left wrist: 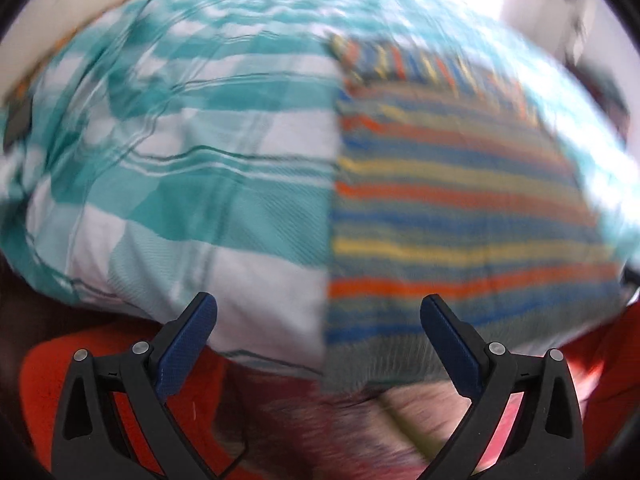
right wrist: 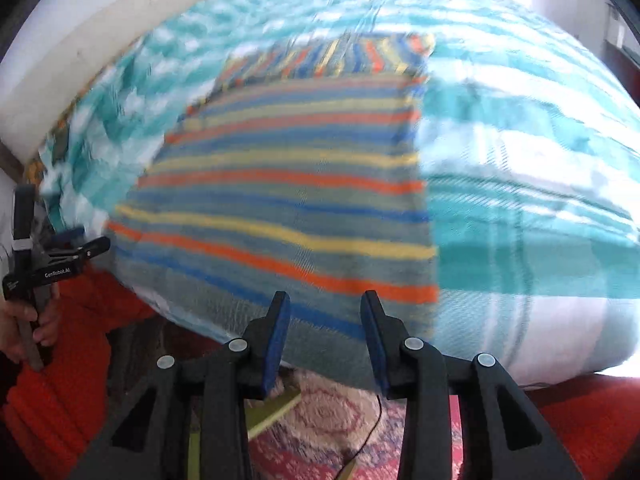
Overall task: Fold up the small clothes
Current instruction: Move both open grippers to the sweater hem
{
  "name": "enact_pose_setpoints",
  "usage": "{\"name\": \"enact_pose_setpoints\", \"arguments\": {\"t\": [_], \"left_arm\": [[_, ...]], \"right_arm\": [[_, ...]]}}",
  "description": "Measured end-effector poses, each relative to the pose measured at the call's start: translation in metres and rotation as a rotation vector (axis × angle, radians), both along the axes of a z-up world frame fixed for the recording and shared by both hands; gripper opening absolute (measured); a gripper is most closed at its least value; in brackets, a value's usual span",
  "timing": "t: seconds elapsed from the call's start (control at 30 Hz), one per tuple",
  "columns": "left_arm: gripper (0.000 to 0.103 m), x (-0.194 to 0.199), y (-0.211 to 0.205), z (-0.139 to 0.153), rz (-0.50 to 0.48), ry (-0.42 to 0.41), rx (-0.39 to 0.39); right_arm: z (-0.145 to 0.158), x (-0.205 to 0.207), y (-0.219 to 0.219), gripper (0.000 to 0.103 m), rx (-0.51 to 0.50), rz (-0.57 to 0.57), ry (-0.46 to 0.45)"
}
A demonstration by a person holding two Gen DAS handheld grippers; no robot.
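Note:
A small striped garment [left wrist: 452, 208] in blue, orange, yellow and grey lies flat on a teal and white checked bedcover [left wrist: 192, 168]. Its near hem hangs over the bed's front edge. My left gripper [left wrist: 320, 316] is wide open and empty, just short of the garment's near left corner. In the right wrist view the garment [right wrist: 296, 200] fills the middle. My right gripper [right wrist: 325, 312] is partly open and empty at the garment's near hem. The left gripper [right wrist: 76, 246] shows at the far left of that view, held by a hand. Both views are blurred.
A patterned pink rug [right wrist: 332, 420] covers the floor below the bed edge. Red fabric [right wrist: 72, 360] lies at the lower left and right. A thin black cable [right wrist: 372, 432] runs across the rug. A pale wall [right wrist: 100, 32] stands behind the bed.

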State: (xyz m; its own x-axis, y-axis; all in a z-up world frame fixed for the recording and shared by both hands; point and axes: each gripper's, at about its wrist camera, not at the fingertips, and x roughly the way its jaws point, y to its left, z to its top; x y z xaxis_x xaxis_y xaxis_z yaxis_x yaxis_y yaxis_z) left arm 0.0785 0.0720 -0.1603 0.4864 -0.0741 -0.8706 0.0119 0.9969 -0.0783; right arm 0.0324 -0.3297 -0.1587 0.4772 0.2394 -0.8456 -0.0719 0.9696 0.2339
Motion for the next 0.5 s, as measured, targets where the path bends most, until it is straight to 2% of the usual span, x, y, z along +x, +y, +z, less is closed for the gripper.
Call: {"name": "enact_pose_setpoints", "arguments": {"t": [0.1,0.13,0.23,0.27,0.37,0.43,0.5], "left_arm": [[0.101,0.011,0.042,0.009,0.085,0.010,-0.175],[0.101,0.015,0.049,0.009,0.097,0.025,-0.208],[0.098,0.021,0.052,-0.001,0.044,0.118,-0.304],[0.092,0.021,0.047,-0.005,0.016,0.144,-0.322],[0.076,0.020,0.020,-0.020,-0.087,0.219,-0.313],[0.074,0.019,0.003,-0.031,-0.117,0.243,-0.275],[0.073,0.019,-0.007,-0.038,-0.121,0.257,-0.250]], "right_arm": [[0.020,-0.005,-0.038,0.046,0.052,-0.104,-0.056],[0.025,-0.006,-0.057,0.047,0.078,-0.149,-0.063],[0.030,-0.006,-0.097,0.047,0.157,-0.228,-0.046],[0.030,-0.007,-0.108,0.047,0.193,-0.244,-0.035],[0.018,-0.006,-0.120,0.047,0.315,-0.222,0.051],[0.003,-0.004,-0.117,0.047,0.402,-0.182,0.129],[-0.013,-0.002,-0.108,0.047,0.408,-0.147,0.194]]}}
